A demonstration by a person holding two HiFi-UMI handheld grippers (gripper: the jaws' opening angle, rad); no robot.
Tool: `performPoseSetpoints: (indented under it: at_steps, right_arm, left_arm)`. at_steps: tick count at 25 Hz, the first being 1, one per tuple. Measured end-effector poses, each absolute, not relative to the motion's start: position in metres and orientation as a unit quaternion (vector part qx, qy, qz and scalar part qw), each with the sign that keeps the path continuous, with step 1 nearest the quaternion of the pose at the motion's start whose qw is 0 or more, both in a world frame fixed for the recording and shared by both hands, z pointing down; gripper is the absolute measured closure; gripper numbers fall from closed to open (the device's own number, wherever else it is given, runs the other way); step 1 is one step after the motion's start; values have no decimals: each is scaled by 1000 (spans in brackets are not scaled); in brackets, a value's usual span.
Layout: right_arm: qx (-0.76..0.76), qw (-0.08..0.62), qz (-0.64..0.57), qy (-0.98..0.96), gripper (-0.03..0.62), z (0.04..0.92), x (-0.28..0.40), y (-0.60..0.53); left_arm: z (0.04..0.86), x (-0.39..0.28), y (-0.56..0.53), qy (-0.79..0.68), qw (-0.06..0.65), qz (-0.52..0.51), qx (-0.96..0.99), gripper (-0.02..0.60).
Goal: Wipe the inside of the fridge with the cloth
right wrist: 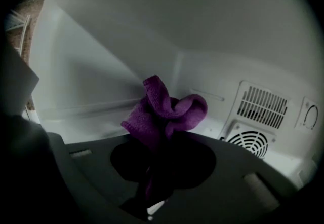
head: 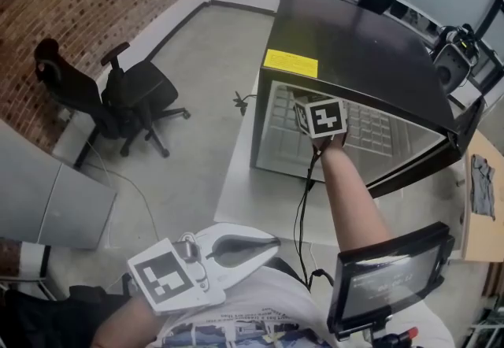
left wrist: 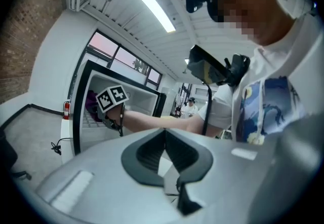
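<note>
Fridge (head: 354, 47) stands open on the worktop (head: 236, 197), well ahead of the left tongs (left wrist: 165, 139); right tongs (right wrist: 158, 152) are inside it, jaws clamped tight on the purple cloth (right wrist: 164, 109), which bunches up just past their tips, before the back wall; vent grille (right wrist: 263, 104) off to their right; left tongs hang low by the person's chest, jaws closed together on nothing.

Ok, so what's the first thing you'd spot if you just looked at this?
Probably the purple cloth, bunched up and pinched in the right tongs deep inside the white-walled fridge. Next, the person's arm reaching in through the open door, while the left tongs sit shut and empty near their body.
</note>
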State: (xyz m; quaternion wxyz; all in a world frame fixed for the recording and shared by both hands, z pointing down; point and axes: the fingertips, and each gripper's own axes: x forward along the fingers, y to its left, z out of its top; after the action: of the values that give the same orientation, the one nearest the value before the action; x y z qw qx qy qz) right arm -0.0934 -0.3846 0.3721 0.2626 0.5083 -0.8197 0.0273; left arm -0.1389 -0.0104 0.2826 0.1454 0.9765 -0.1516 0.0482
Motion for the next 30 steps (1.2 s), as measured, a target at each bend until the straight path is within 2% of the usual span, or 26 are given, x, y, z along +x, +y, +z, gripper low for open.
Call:
performPoseSetpoints:
  at_steps: [5,10,24,30]
  right_arm:
    - [491,229,45,-839,516,367,-115,-379]
    - [505,216,28,-835,516,352,-102,-370]
    - [623,239,11,-744,516,336,64,-345]
    - [642,258,23,-722,516,351,101,-345]
  left_arm:
    - [282,-148,-5,-160,146,47,975,575]
    - [283,-148,1,-151,150,46,976,575]
    - [282,-103,8,-60,141,54,987,575]
    - [283,-84,7,-40,141,64,987,575]
